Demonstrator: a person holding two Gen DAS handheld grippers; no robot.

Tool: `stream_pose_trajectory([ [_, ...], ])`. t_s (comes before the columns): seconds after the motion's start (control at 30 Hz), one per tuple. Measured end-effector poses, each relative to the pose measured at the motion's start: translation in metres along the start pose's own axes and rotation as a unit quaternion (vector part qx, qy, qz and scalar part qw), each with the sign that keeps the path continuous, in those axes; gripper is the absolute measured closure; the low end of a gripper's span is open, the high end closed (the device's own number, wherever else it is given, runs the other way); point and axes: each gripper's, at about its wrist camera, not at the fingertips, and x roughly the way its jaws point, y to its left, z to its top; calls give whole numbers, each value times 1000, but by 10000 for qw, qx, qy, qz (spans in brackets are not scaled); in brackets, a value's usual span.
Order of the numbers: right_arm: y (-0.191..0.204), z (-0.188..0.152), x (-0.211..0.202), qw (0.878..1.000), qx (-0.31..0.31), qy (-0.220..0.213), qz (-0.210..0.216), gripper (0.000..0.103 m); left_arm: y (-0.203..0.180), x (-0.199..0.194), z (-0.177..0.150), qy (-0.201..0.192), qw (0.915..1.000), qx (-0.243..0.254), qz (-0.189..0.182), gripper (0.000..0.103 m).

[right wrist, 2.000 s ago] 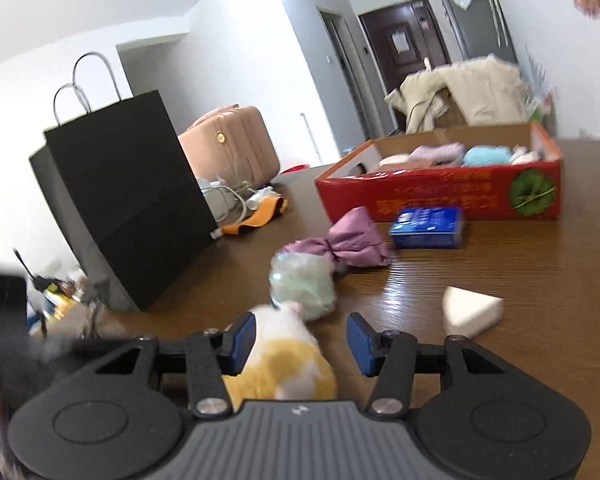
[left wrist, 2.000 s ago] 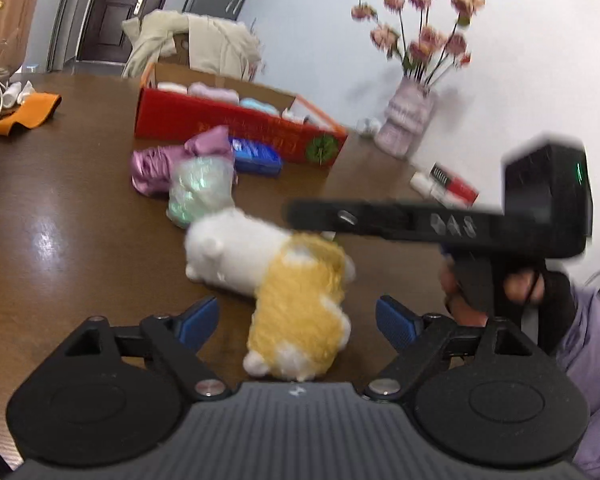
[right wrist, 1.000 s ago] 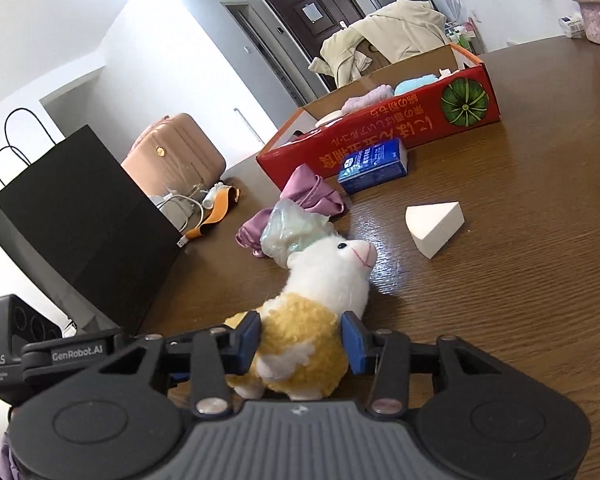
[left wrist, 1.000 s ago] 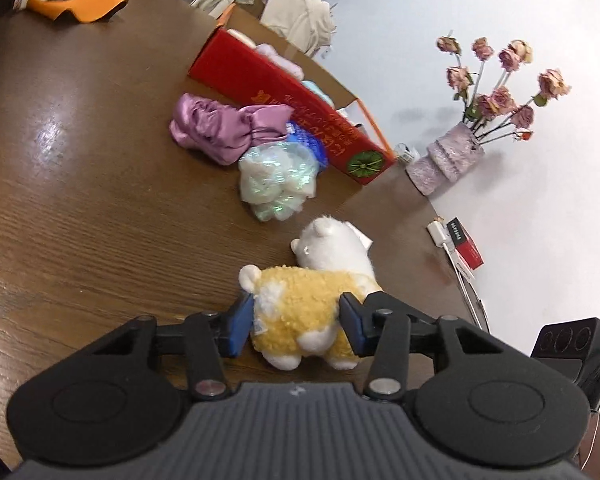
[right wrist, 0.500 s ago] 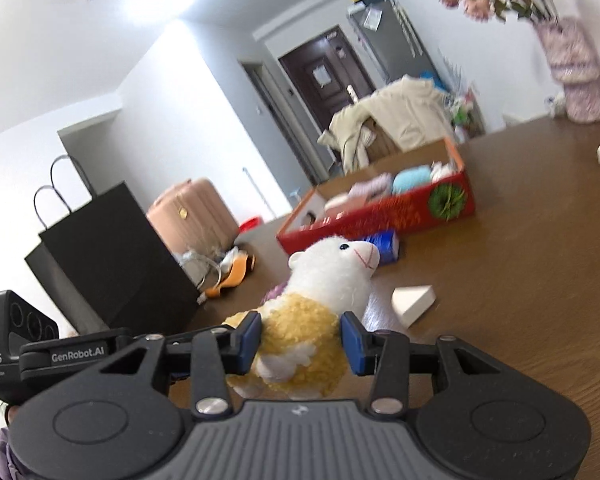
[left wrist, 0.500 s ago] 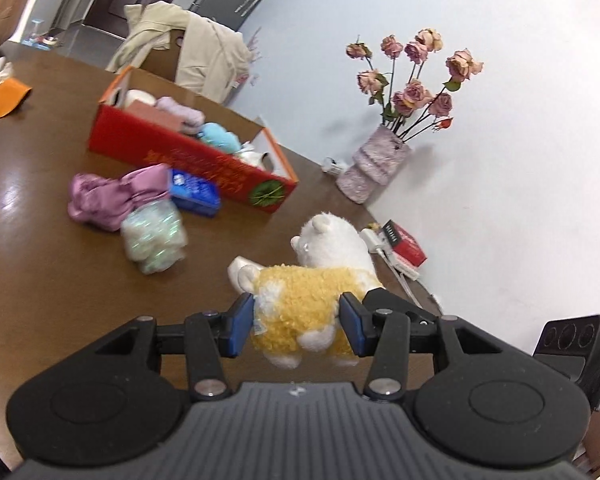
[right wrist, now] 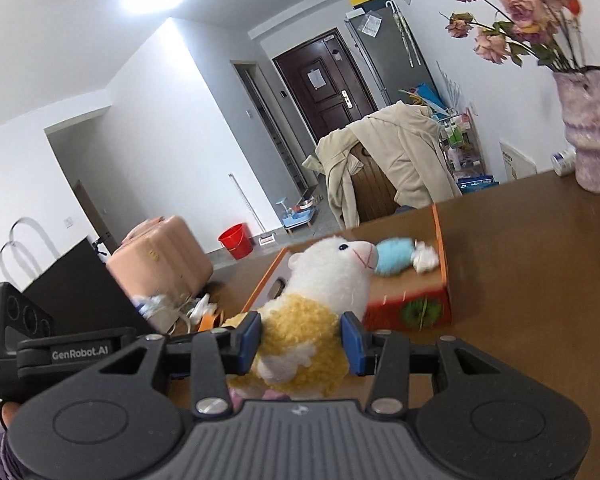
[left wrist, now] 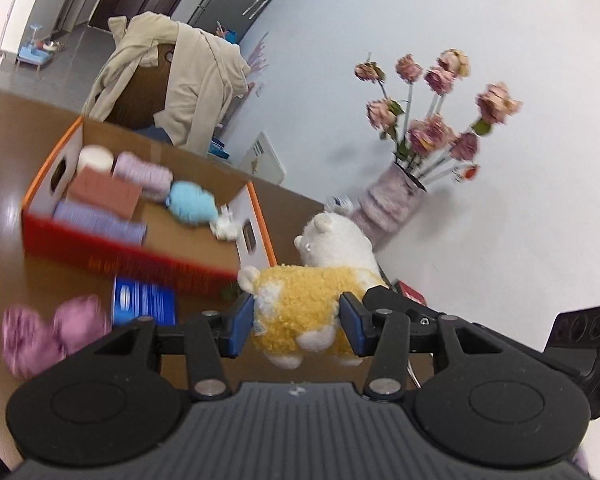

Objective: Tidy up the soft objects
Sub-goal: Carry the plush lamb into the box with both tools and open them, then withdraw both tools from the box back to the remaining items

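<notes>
Brown wooden table [left wrist: 4,128] carries red cardboard box [left wrist: 100,254]. Left gripper [left wrist: 296,318] and right gripper [right wrist: 300,338] both clamp the plush alpaca's [left wrist: 300,304] yellow body, blue pads pressed into the fleece. Toy is held above the table, near the box's end wall, head toward the box.

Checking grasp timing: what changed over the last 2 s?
Both sets of jaws closed on the plush alpaca, which lay loose on the table, then lifted it and carried it toward the red box. Left gripper and right gripper both clamp its yellow body. Box contents, purple cloth and blue packet stayed put.
</notes>
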Motion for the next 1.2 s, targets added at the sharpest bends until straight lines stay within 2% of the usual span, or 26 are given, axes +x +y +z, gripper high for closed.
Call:
stream_pose_trajectory([
  [0.17,-28,58,61,9989,213,414,-87,60,18,58,51,209,9992,-254,209,56],
  [0.33,-59,90,136,9943,347,944,-359,60,53,122,80,556,9956,-612,449,56],
  [0.53,-97,88,221,9832,548,1549,-801,60,103,190,76,1075,9869,-1037,602,56],
  [0.7,-106,69,253,9730,328,1896,-1274,63,122,220,59,1400,9818,-1106,657,56],
  [0.77,-107,66,257,9690,243,2008,-1421,65,122,224,56,1438,9818,-1038,676,56],
  [0.93,-99,78,243,9722,98,1818,-1474,65,112,214,60,1409,9840,-889,637,51],
  [1.07,-85,98,221,9770,-29,1541,-1473,59,98,179,72,1149,9887,-649,712,47],
  [1.2,-64,109,188,9804,-169,1330,-1445,54,86,125,81,735,9916,-270,1034,37],
])
